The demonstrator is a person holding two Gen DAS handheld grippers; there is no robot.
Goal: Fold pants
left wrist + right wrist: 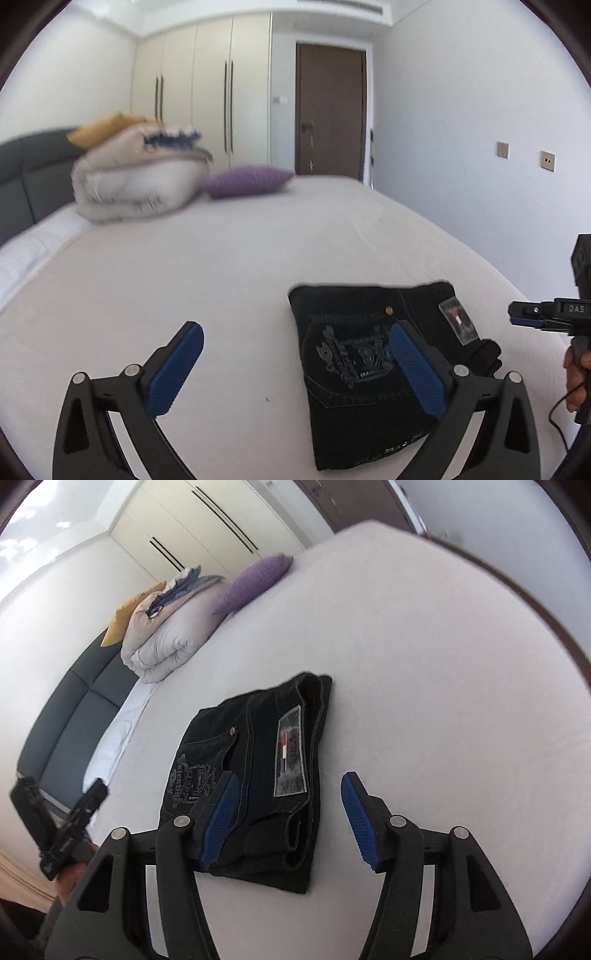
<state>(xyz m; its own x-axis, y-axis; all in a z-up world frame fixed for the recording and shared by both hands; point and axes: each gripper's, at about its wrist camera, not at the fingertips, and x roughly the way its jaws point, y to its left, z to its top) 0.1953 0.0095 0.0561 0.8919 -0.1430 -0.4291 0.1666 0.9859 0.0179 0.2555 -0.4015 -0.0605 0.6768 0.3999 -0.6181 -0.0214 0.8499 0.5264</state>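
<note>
Black jeans point(354, 376) lie folded into a compact rectangle on the white bed point(221, 266), back pocket print and waist label up. My left gripper point(295, 354) is open and empty, held above the bed with the jeans behind its right finger. In the right wrist view the jeans point(255, 760) lie just ahead. My right gripper point(288, 805) is open and empty above their near edge. The right gripper also shows at the left wrist view's right edge point(517, 314), and the left gripper at the right wrist view's left edge point(96, 794).
A rolled white duvet point(133, 184) with a yellow pillow and a purple cushion point(247, 181) sits at the bed's head by a grey headboard point(33, 173). Wardrobes and a brown door point(332, 110) stand behind. A wall is at the right.
</note>
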